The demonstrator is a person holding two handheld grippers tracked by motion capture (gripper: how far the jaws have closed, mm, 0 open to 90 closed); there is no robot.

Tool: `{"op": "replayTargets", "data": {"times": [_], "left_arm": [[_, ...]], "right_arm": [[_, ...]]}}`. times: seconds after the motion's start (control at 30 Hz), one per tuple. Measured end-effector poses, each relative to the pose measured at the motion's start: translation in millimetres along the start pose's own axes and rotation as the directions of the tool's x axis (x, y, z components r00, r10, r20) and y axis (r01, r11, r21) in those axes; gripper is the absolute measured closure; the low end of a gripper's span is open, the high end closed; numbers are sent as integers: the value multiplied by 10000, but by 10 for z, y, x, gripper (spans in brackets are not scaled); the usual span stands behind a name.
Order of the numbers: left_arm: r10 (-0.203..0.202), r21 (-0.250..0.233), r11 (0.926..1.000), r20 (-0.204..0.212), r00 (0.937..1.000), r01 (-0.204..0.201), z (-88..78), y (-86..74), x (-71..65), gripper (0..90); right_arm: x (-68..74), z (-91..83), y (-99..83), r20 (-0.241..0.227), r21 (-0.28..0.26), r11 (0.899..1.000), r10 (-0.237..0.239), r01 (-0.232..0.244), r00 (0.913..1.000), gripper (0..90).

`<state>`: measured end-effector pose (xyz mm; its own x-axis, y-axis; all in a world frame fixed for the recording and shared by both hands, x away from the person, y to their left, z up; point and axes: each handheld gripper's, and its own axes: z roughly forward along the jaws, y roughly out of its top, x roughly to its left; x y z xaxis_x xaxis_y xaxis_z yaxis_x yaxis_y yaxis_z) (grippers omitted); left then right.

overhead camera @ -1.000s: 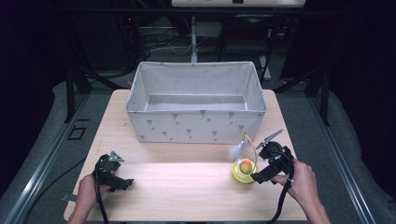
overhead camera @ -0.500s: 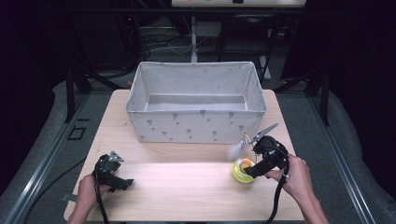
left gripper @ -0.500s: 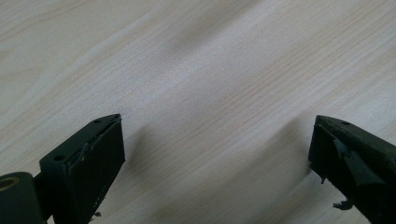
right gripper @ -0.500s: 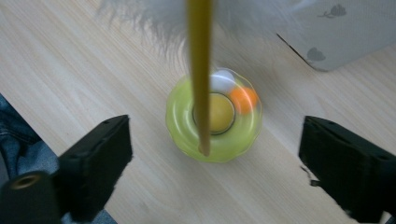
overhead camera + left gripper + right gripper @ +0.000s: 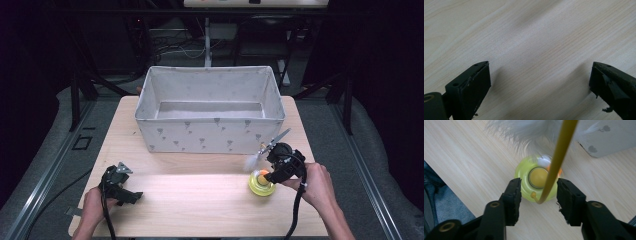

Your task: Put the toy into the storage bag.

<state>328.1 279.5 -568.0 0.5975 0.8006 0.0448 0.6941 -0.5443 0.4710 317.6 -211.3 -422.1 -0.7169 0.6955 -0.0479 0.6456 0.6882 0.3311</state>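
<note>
A yellow-green round toy [image 5: 261, 185] stands on the table at the front right. A thin yellow wand [image 5: 559, 155] rises from the toy and carries a white feather [image 5: 251, 162]. My right gripper [image 5: 270, 176] hangs right over the toy [image 5: 537, 178]. It [image 5: 539, 186] is open, with one jaw on each side of the toy's base and the wand between them. I see no contact with toy or wand. My left gripper [image 5: 130, 194] rests at the front left, wide open [image 5: 540, 72] over bare wood.
A large grey fabric box [image 5: 210, 135] with small printed shapes stands open-topped across the back of the wooden table [image 5: 200, 205]; its front wall is close behind the toy. A person's hands hold both grippers at the table's front edge.
My right gripper has shifted left and forward over the toy, so its jaws now straddle the base. The left gripper has stayed put.
</note>
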Motion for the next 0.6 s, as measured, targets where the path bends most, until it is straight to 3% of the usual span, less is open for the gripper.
{"op": "replayTargets", "data": {"times": [0.3,0.47,0.6], "left_arm": [[41,20,10000,30,10000,-41,1,1,0,38],[52,8,10000,-1,10000,-52,-3,-1,1,38],[21,-33,10000,1,10000,-21,-7,-3,4,38]], "right_arm": [[7,-34,54,105,336,9991,-261,257,9996,733],[17,-63,83,-39,317,9994,-164,165,9999,760],[17,-98,117,-50,672,9972,-324,327,9995,774]]}}
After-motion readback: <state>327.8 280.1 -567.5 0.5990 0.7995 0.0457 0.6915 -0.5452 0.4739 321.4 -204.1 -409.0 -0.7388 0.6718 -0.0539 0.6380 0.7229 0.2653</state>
